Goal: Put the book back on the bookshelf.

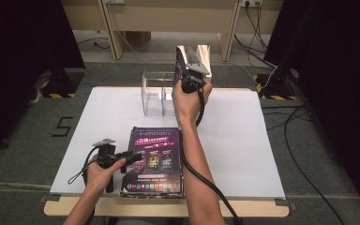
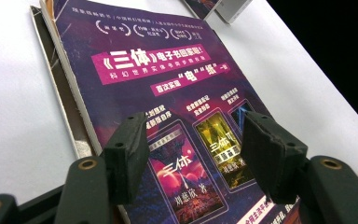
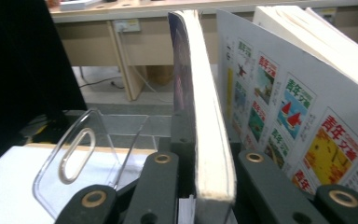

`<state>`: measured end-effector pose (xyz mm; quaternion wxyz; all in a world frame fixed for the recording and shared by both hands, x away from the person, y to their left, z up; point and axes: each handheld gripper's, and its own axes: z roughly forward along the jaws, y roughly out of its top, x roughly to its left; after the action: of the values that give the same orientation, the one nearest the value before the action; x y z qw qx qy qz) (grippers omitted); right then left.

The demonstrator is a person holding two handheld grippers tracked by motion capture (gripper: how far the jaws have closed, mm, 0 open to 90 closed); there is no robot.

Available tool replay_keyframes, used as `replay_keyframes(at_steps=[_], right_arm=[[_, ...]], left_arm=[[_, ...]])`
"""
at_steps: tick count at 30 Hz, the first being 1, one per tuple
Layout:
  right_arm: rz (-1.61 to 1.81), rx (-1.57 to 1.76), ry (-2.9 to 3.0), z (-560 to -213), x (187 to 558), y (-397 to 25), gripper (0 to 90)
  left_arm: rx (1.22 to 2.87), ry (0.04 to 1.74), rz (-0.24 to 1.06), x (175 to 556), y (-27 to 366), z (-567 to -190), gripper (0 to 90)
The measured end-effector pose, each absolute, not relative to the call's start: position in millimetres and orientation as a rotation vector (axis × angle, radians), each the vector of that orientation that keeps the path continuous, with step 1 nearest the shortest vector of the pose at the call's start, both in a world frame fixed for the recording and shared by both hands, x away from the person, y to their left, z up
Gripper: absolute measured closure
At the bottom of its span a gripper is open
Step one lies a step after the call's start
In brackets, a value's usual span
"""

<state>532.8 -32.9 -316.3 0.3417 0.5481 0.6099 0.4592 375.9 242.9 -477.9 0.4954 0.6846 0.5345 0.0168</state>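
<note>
1. the right hand-held gripper is clamped on the lower edge of an upright magazine, raised above the far part of the white tabletop.
2. just left of it stands a clear plastic rack with a slotted divider; just right, a second magazine shows small covers reading "青年文摘".
3. the left hand-held gripper hovers with jaws wide apart, gripping nothing, over a purple magazine stack printed "三体".
</note>
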Motion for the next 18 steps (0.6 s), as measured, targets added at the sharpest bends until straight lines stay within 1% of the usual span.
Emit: replay_keyframes(at_steps=[9, 18], right_arm=[[1.168, 1.456, 1.526, -317.8, 531.5, -29.2, 82.7], [1.157, 1.463, 1.509, -317.7, 539.8, -29.6, 82.5]], left_arm=[[1.651, 1.3, 0.042, 375.9, 243.9, -478.0, 40.4], [1.654, 1.3, 0.04, 376.3, 244.0, -478.6, 40.4]])
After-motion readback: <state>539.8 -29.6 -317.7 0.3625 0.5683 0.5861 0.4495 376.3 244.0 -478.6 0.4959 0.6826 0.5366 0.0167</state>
